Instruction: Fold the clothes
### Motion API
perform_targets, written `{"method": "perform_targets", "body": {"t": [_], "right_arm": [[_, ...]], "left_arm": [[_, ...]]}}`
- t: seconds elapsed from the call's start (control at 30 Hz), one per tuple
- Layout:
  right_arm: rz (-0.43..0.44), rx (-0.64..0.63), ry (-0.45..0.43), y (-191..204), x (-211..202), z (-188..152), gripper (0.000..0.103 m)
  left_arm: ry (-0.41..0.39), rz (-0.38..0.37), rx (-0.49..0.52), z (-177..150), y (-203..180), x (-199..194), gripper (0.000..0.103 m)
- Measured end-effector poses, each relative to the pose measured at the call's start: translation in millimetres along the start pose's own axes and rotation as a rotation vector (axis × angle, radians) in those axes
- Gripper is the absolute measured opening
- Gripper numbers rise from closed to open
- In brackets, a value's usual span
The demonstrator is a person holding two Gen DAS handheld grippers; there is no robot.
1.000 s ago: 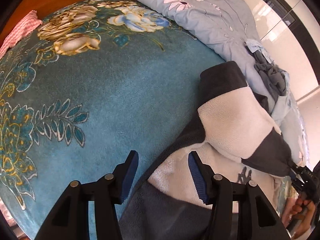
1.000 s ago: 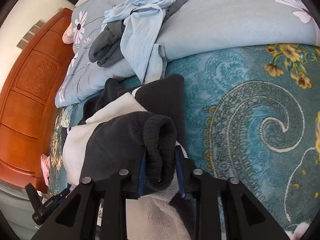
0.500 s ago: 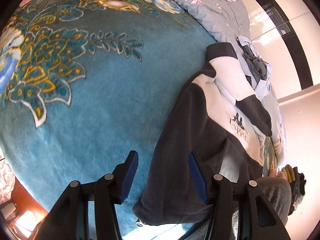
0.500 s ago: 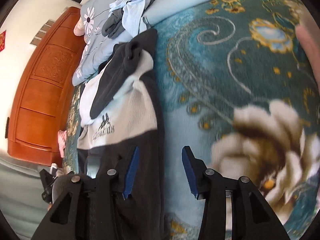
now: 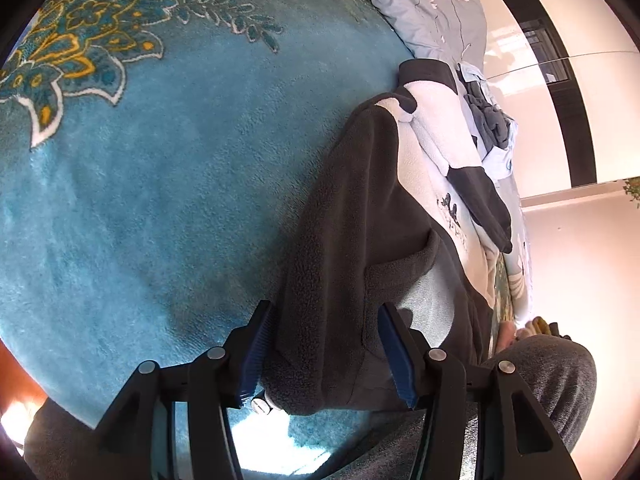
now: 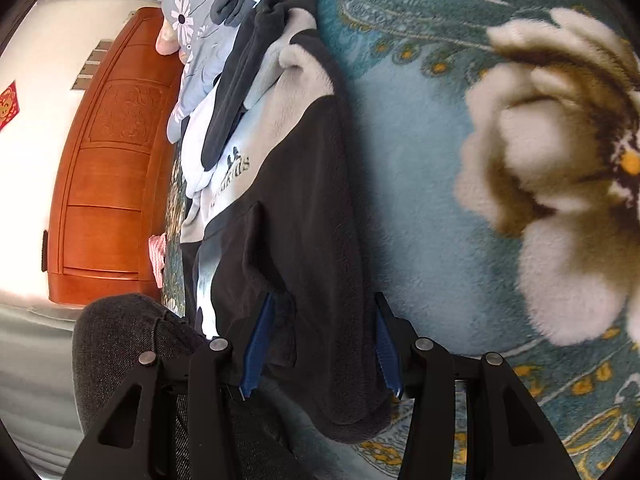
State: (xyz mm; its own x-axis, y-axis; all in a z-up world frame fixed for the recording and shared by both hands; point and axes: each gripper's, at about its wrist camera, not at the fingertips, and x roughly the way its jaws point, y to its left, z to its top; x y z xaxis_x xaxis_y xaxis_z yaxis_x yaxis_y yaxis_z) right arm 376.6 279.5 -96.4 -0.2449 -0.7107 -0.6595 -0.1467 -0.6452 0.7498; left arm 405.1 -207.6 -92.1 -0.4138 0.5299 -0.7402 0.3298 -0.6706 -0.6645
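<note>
Nearest in both wrist views: a person's knee in grey trousers [image 5: 552, 376], pressed up against the near edge of the bed.

Left gripper [image 5: 324, 356]: fingers spread, blue pads standing either side of the dark hem of the fleece jacket [image 5: 360, 240]. The cloth lies between the pads with a gap at each side; nothing is pinched. A small metal snap or zip end [image 5: 261, 405] shows at the hem corner, just beside the left pad.

Right gripper [image 6: 320, 348]: fingers likewise apart, straddling the other near corner of the fleece jacket [image 6: 304, 200]. Dark fabric sits between the pads; whether the left pad brushes it cannot be told, but it is not clamped.

The jacket lies flat on the teal floral blanket [image 5: 160, 180], running lengthwise away from the near edge: dark grey lower body nearest, cream chest panel with dark lettering farther, one dark-cuffed sleeve folded across the chest, collar at the far end.

Right of the jacket in the right view, a large cream flower pattern [image 6: 560, 168] on the blanket.

Farther: a heap of pale blue and grey clothes [image 5: 492, 128] on a light blue daisy-print quilt [image 5: 432, 4]. Far left in the right view, an orange-brown wooden headboard [image 6: 112, 168].
</note>
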Motion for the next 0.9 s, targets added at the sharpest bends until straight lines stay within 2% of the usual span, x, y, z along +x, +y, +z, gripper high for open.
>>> {"method": "perform_targets", "body": {"t": [0.1, 0.17, 0.27, 0.37, 0.43, 0.57, 0.67, 0.77, 0.9], "right_arm": [[0.001, -0.008, 0.011, -1.0, 1.5, -6.8, 0.050], [0.011, 0.004, 0.013, -7.0, -1.9, -10.5, 0.050], [0.024, 0.021, -0.002, -14.3, -6.9, -14.3, 0.049], [0.028, 0.028, -0.016, -16.5, -8.6, -14.2, 0.049], [0.015, 0.018, -0.023, -13.8, -7.1, -12.3, 0.049], [0.014, 0.023, -0.053, -10.8, -6.0, -6.4, 0.049], [0.032, 0.044, -0.065, -13.2, -7.2, -3.9, 0.049], [0.049, 0.047, -0.062, -15.1, -8.1, -5.1, 0.050], [0.080, 0.041, -0.019, -17.0, -4.2, -11.1, 0.049]], "left_arm": [[0.024, 0.000, 0.006, -0.4, 4.7, -0.6, 0.057], [0.017, -0.004, -0.025, 0.9, 12.2, -2.6, 0.056], [-0.060, -0.002, -0.063, 4.3, 18.1, -11.9, 0.056], [-0.093, 0.011, -0.049, 11.2, 17.5, -13.0, 0.056], [-0.059, 0.018, -0.054, 19.4, 18.9, -5.4, 0.056], [-0.047, -0.055, -0.082, 31.7, 19.0, 0.3, 0.056], [0.057, -0.135, -0.082, 30.2, 17.4, 16.8, 0.056], [0.117, -0.151, -0.016, 24.5, 11.6, 19.5, 0.056], [0.173, -0.185, -0.001, 17.4, 15.5, 19.4, 0.056]]}}
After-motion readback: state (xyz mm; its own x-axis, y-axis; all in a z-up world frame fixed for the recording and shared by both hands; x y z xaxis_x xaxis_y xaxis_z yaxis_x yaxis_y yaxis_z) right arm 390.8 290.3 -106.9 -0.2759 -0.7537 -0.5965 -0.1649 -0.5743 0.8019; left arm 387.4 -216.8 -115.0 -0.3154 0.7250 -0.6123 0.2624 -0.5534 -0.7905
